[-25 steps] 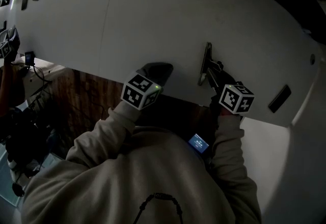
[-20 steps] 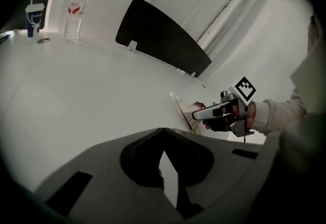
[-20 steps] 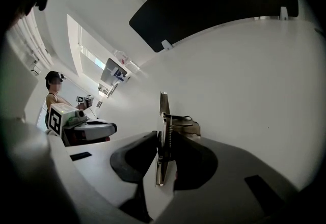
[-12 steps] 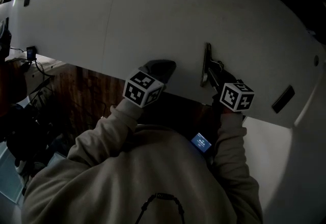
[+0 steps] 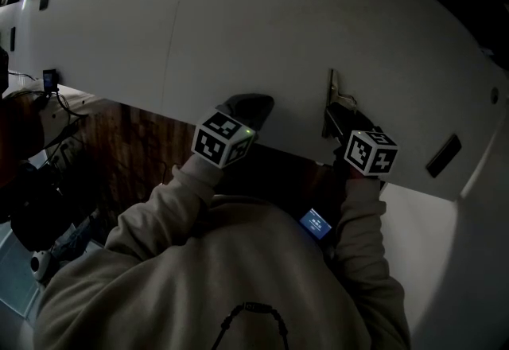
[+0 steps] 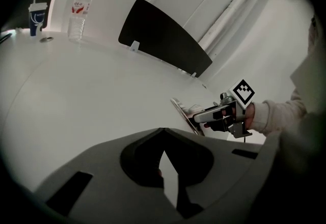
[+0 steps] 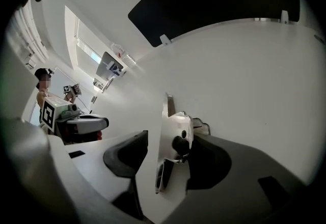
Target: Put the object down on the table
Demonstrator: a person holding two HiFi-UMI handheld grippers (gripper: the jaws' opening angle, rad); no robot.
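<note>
A flat, shiny metal bracket stands on its edge on the white table. It sits between the jaws of my right gripper, which are opening. The bracket leans by the right pad, and a clear gap separates it from the left pad. The head view shows the bracket just ahead of the right gripper. My left gripper rests at the table's near edge. Its pads meet at the tips, with nothing between them. From the left gripper view, the bracket stands at the right gripper's tips.
A water bottle and a blue cup stand at the table's far left. A black panel runs along the far edge. Black slots sit in the tabletop to the right. Another person stands far off.
The right gripper's jaws have parted from the bracket. The bracket has shifted slightly right and stands more edge-on. The left gripper has hardly moved.
</note>
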